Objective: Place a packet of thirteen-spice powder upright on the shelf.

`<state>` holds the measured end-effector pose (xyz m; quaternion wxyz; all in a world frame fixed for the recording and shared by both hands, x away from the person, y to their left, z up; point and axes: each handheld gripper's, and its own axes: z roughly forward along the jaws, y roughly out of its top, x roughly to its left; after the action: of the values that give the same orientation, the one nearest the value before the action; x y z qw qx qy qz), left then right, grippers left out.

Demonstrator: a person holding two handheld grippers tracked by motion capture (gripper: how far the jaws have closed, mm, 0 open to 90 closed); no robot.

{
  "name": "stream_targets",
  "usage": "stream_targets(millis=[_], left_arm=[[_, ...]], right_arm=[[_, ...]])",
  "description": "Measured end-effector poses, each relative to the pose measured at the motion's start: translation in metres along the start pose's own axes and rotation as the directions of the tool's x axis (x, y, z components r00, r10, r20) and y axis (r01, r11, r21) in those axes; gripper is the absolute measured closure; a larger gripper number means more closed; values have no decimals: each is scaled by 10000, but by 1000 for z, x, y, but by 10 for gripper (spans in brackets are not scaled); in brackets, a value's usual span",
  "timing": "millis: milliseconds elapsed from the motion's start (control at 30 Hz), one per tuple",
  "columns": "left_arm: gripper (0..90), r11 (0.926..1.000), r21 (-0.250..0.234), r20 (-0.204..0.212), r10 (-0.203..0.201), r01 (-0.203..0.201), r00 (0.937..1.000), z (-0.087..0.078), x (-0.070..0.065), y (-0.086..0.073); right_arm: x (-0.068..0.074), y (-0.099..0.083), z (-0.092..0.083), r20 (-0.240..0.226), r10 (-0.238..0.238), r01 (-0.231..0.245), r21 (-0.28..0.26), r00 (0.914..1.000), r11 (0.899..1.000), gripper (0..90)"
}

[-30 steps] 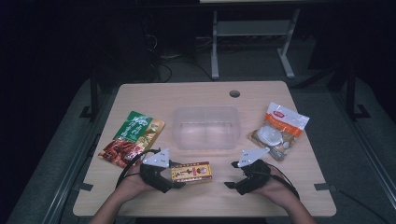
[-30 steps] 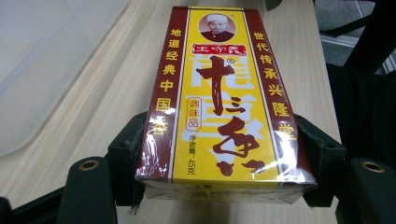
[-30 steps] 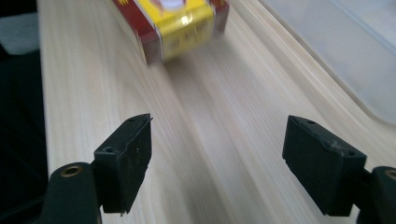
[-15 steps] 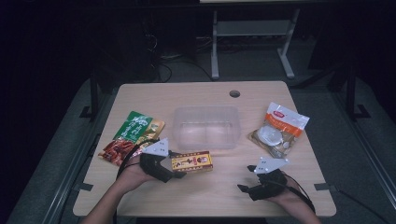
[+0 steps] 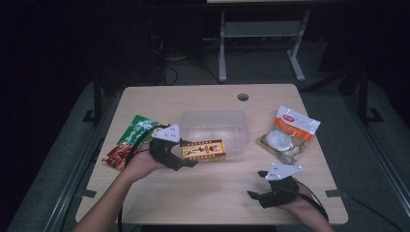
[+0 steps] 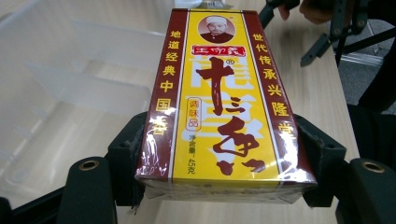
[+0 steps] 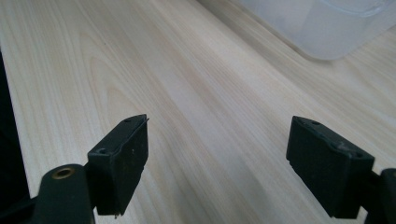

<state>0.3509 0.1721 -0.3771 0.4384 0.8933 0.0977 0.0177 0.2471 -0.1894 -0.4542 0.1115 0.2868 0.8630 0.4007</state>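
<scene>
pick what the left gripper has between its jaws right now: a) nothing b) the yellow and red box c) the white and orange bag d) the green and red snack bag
b: the left gripper has its jaws pressed on both sides of the yellow and red box, and the high view shows that box held at the near edge of the clear tub.

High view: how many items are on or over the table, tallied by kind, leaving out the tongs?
Snack bags: 2, green and red bag, orange and white bag
Boxes: 1, yellow box
Clear plastic tubs: 1, tub
Total: 4
</scene>
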Motion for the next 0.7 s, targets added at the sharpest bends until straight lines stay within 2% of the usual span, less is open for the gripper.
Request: stream_targets(millis=[33, 200, 267, 433, 533, 700], left_arm=[[314, 10000, -42, 49, 31, -31, 10000, 0, 4, 6], [314, 9999, 24, 55, 99, -99, 9999, 1, 11, 16], [314, 9998, 92, 12, 182, -182, 9998, 4, 19, 24], [314, 9999, 98, -22, 110, -110, 9999, 8, 30, 34], [314, 9996, 219, -88, 157, -155, 9998, 10, 37, 39], [314, 9985, 480, -45, 258, -255, 9997, 16, 49, 51]], right_arm=[[1, 1, 0, 69, -2, 2, -2, 10000, 10000, 201], [0, 1, 1, 96, -10, 11, -22, 10000, 10000, 201], [0, 1, 1, 102, -26, 26, -20, 9999, 10000, 199], [0, 1, 1, 77, -150, 151, -110, 9999, 9998, 196], [0, 1, 1, 93, -75, 76, -122, 9999, 9999, 195], [0, 2, 1, 83, -223, 224, -148, 9997, 9996, 191]])
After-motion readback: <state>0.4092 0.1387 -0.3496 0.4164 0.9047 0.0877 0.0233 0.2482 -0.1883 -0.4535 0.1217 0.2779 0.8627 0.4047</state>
